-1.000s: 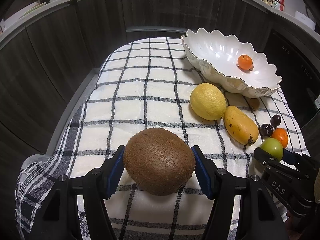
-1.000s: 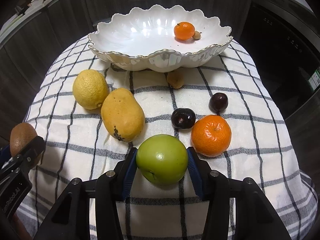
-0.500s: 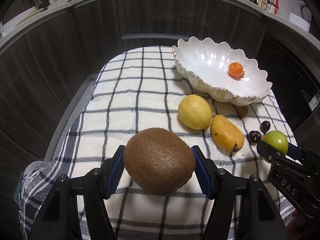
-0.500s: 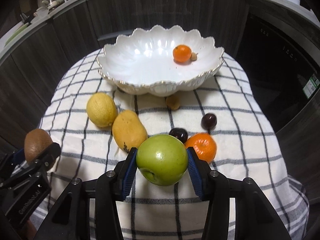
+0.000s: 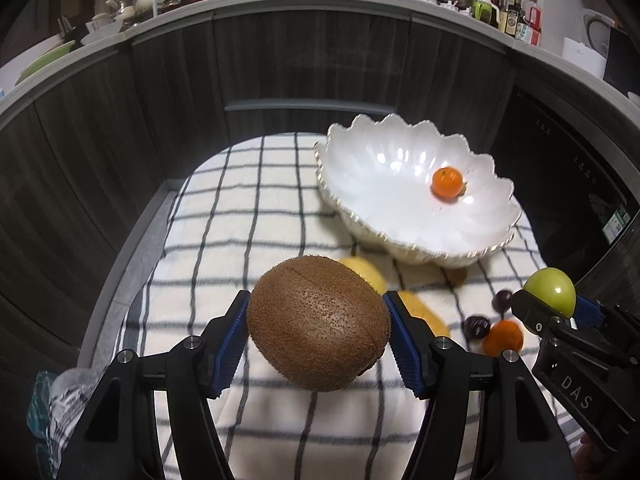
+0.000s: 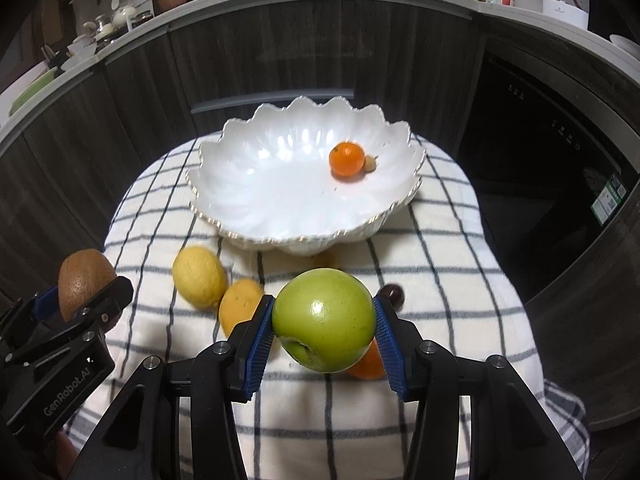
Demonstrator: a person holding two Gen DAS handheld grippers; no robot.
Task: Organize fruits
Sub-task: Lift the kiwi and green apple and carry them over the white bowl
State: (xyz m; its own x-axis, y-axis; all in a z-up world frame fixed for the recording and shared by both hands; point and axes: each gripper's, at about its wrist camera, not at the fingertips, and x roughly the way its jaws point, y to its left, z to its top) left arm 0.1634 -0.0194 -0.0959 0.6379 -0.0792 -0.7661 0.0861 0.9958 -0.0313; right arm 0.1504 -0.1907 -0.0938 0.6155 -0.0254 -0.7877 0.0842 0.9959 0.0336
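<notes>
Nearest the lens, the left tool (image 5: 318, 326) is clamped on a brown kiwi (image 5: 318, 322), its blue pads pressed to both sides, held above the cloth. The right tool (image 6: 324, 326) is clamped the same way on a green apple (image 6: 324, 320), also lifted clear of the surface.

Below them lies a white cloth with a dark grid (image 6: 440, 292) draped over a small tabletop. On it, near the tools, sit a lemon (image 6: 199, 276), a yellow-orange mango (image 6: 238, 308), two dark cherries (image 5: 476, 326) and a tangerine (image 5: 503, 336); all are blurred, and the kiwi covers part of the lemon and mango in the left view.

Farther back stands a scalloped white bowl (image 6: 248, 200) holding a second tangerine (image 6: 347, 159) with a small pale thing, too small to name, touching it.

Behind run dark wood-grain cabinet fronts (image 5: 280, 72), and above them a counter (image 5: 248, 2) crowded with pans, crockery and bottles, bent by the lens.
</notes>
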